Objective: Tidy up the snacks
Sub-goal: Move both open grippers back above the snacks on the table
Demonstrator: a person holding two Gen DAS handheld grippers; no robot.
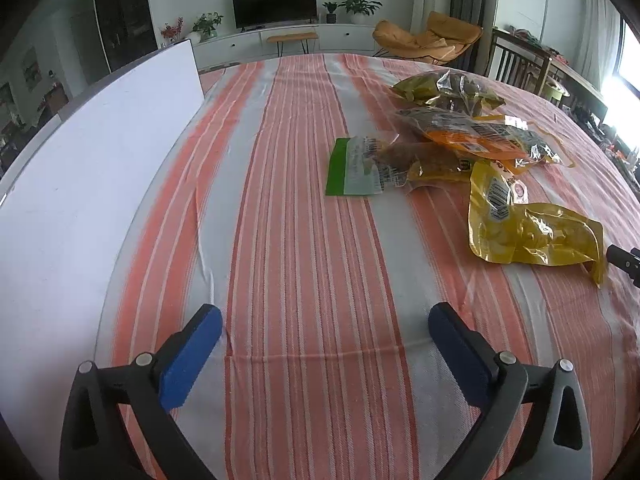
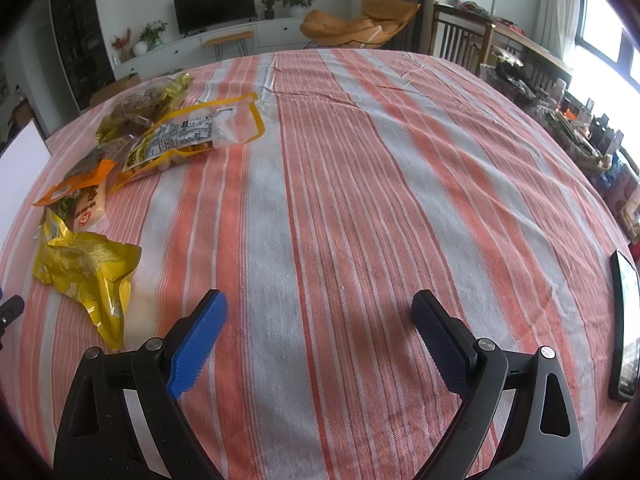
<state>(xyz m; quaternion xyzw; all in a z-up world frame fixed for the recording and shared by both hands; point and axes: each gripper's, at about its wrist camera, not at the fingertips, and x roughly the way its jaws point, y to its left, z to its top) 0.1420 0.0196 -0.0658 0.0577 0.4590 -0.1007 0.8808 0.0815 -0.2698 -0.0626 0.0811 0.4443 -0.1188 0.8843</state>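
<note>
Several snack bags lie in a loose cluster on the striped tablecloth (image 1: 304,240). In the left wrist view a crumpled yellow bag (image 1: 532,232) is nearest, with a green-edged bag (image 1: 360,166), an orange-labelled bag (image 1: 480,136) and a clear bag of brown pieces (image 1: 452,88) behind it. My left gripper (image 1: 324,320) is open over bare cloth, well short of them. The right wrist view has the same yellow bag (image 2: 88,272) at left, an orange bag (image 2: 80,188) and a yellow-rimmed bag (image 2: 192,136) beyond. My right gripper (image 2: 320,308) is open above bare cloth, with nothing between its fingers.
A white board (image 1: 92,152) stands along the table's left side. A dark phone (image 2: 624,320) lies near the right edge of the table. A tip of the other gripper (image 1: 624,260) pokes in at the right of the left wrist view. Chairs and a TV stand beyond the table.
</note>
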